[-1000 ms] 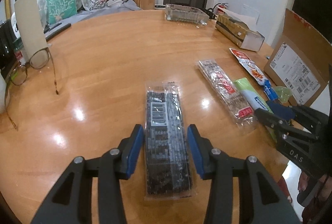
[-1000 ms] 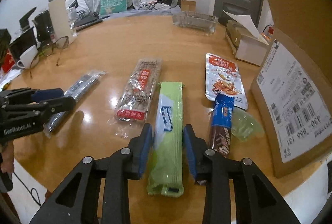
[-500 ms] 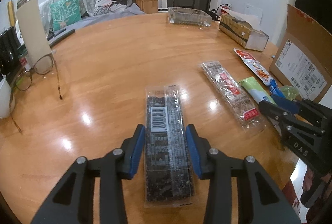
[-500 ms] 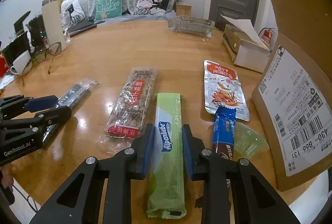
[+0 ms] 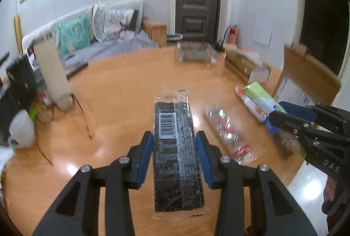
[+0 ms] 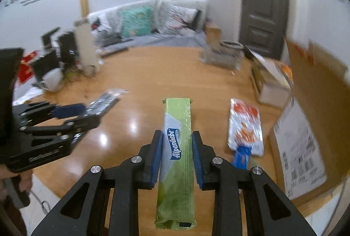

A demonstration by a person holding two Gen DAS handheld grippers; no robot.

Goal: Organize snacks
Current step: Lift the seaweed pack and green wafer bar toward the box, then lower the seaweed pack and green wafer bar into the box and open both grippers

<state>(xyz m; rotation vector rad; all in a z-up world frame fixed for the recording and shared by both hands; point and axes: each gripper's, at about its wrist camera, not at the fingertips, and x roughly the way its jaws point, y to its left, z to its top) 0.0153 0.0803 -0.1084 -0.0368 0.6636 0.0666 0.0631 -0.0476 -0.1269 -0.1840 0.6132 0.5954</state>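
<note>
Both packets lifted above wooden table [image 5: 122, 91], one per gripper.
Cardboard box [image 6: 315, 104] at right edge; left gripper [image 5: 174, 155] pinching dark seaweed packet [image 5: 177, 161]; right gripper [image 6: 176, 156] clamped on green Alpenliebe pack [image 6: 178, 161].

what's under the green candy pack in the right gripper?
The green candy pack, clamped in the right gripper, hangs over bare wooden table. Whatever lies directly beneath it is covered.
</note>
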